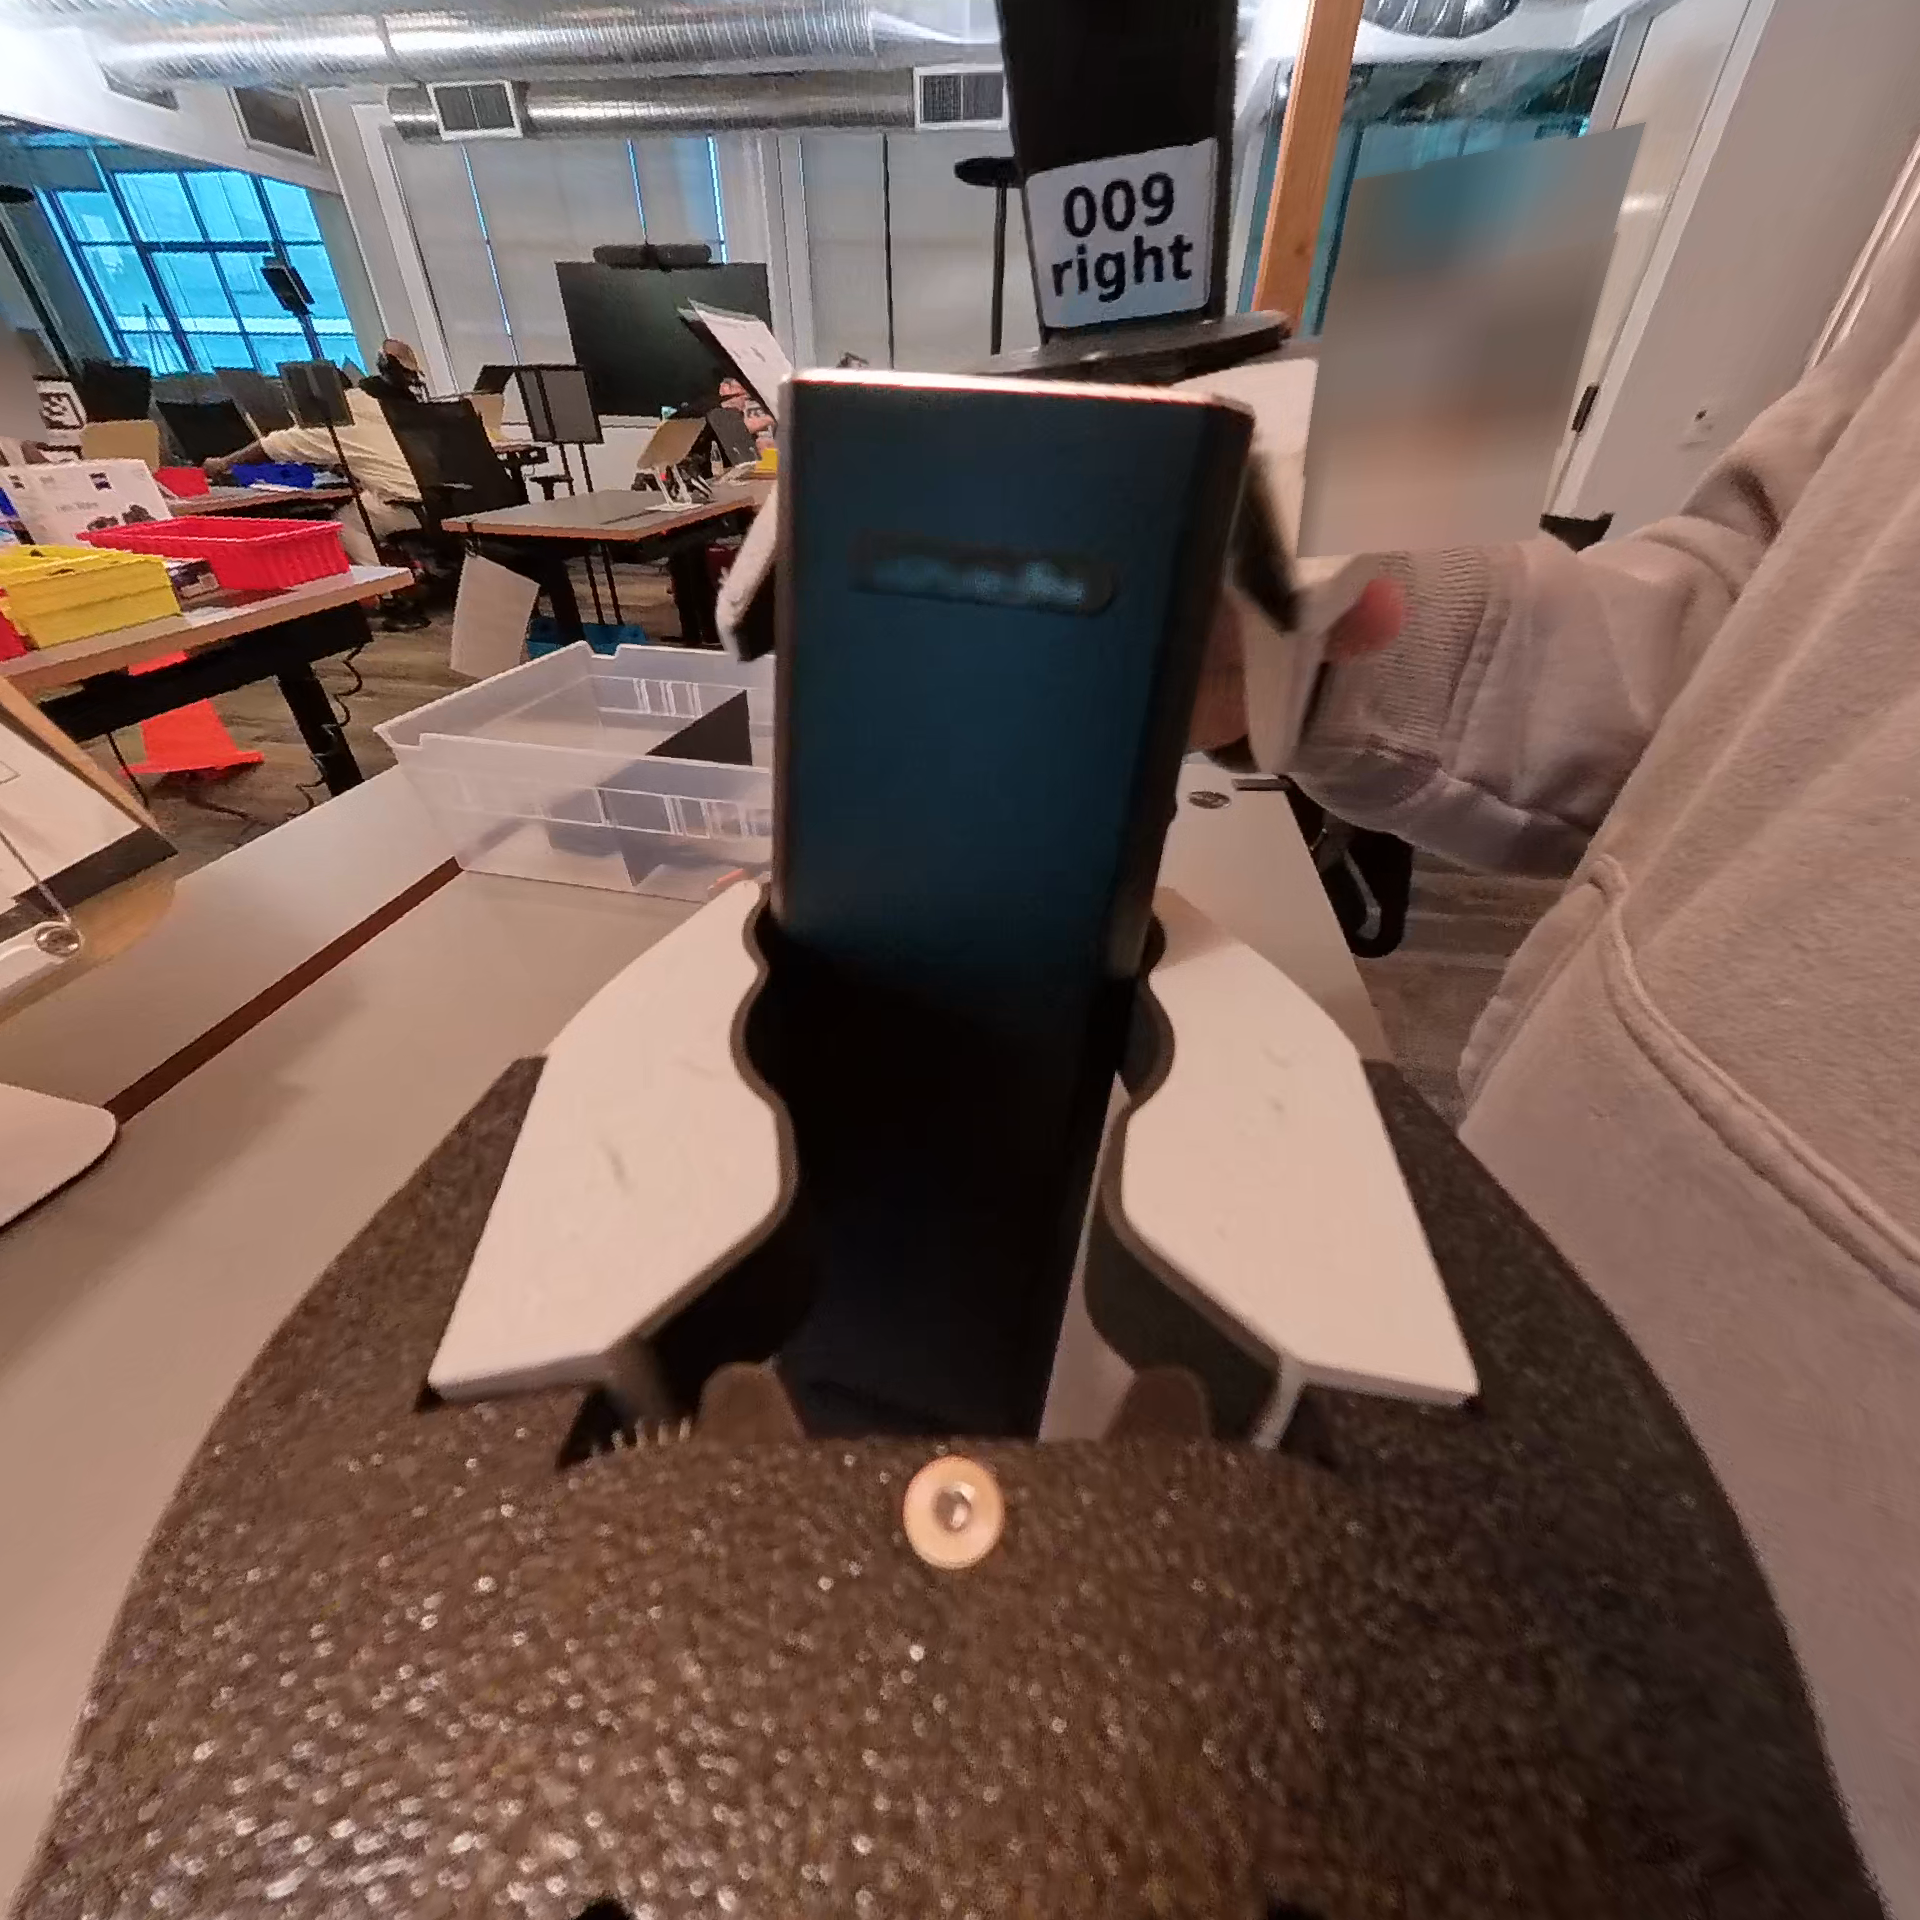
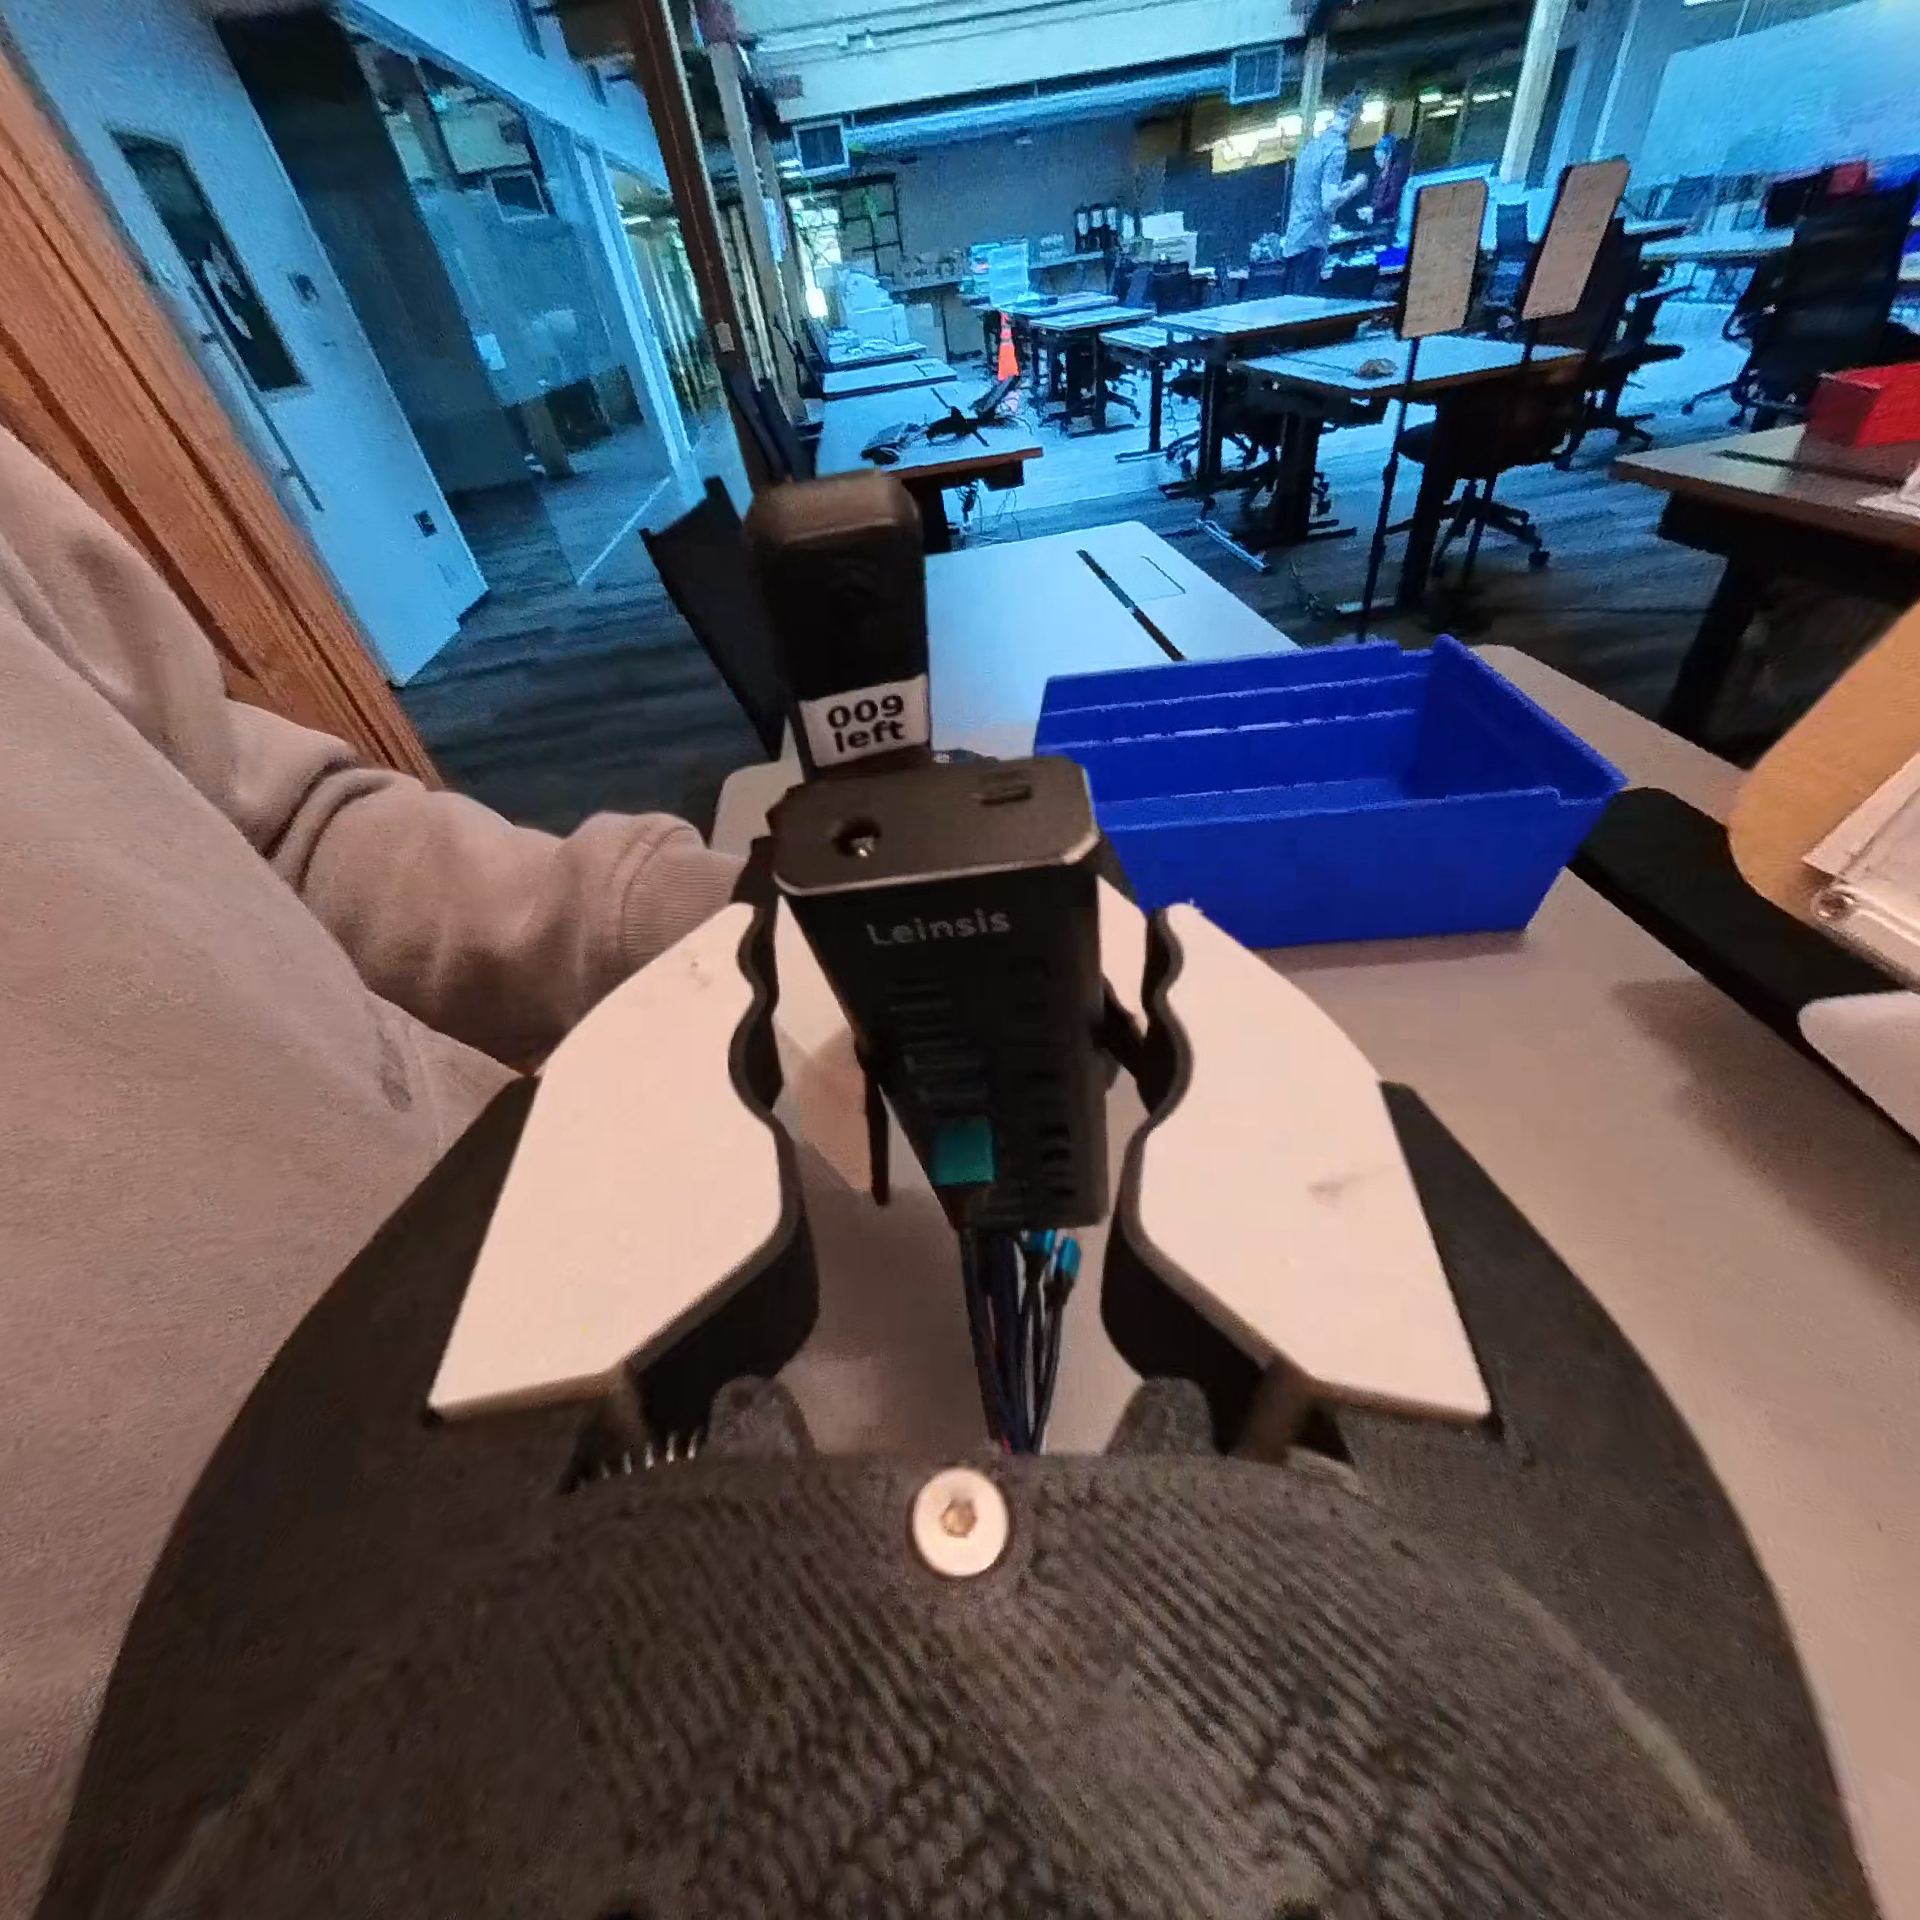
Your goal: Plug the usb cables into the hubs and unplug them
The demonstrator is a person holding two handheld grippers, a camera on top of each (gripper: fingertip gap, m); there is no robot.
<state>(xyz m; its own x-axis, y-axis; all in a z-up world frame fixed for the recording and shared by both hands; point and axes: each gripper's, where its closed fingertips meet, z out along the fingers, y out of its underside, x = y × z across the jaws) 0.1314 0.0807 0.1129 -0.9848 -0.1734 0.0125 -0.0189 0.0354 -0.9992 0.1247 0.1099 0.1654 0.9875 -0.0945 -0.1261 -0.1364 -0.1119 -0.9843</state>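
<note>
A long black USB hub (image 1: 977, 665) is held in the air between both grippers, which face each other. My left gripper (image 1: 956, 945) is shut on one end of it. My right gripper (image 2: 961, 966) is shut on the other end and also shows in the left wrist view (image 1: 1008, 582). In the right wrist view the hub (image 2: 935, 883) shows its row of ports, with a teal USB plug (image 2: 964, 1155) in one of them. A bundle of dark and blue cables (image 2: 1013, 1340) hangs below, with loose teal plugs (image 2: 1065, 1262).
A clear plastic bin (image 1: 582, 758) stands on the grey table (image 1: 260, 1039) beyond the hub. A blue bin (image 2: 1320, 800) stands on the table's other side. The person's beige sleeves (image 1: 1507, 675) (image 2: 312, 831) are close. A board on a stand (image 1: 62, 821) is at the left.
</note>
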